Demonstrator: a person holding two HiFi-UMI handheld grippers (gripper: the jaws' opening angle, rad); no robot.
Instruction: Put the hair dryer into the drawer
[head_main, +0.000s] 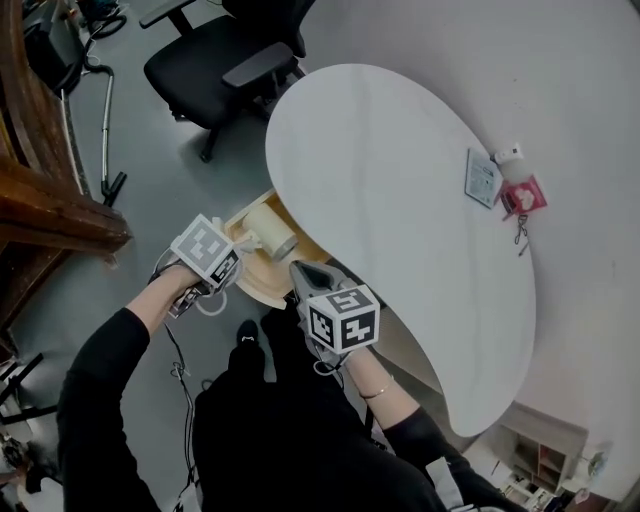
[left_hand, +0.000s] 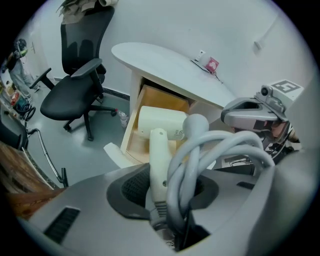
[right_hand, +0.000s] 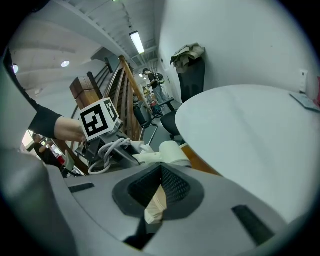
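The cream hair dryer (head_main: 270, 229) hangs over the open wooden drawer (head_main: 255, 281) under the white table. My left gripper (head_main: 240, 246) is shut on its handle (left_hand: 157, 160), with the grey coiled cord (left_hand: 215, 150) bunched between the jaws too. In the left gripper view the dryer's barrel (left_hand: 162, 122) lies across the drawer (left_hand: 136, 142). My right gripper (head_main: 300, 272) is just right of the drawer's near corner. Its pads meet at the tips (right_hand: 160, 172), shut, with a strip of pale wood showing below them. It also appears in the left gripper view as a grey gripper (left_hand: 240, 112).
The white rounded table (head_main: 400, 200) carries a card (head_main: 483, 178), a red packet (head_main: 524, 196) and keys near the wall. A black office chair (head_main: 220, 60) stands beyond the drawer. A dark wooden stair rail (head_main: 50, 210) runs on the left, with cables on the floor.
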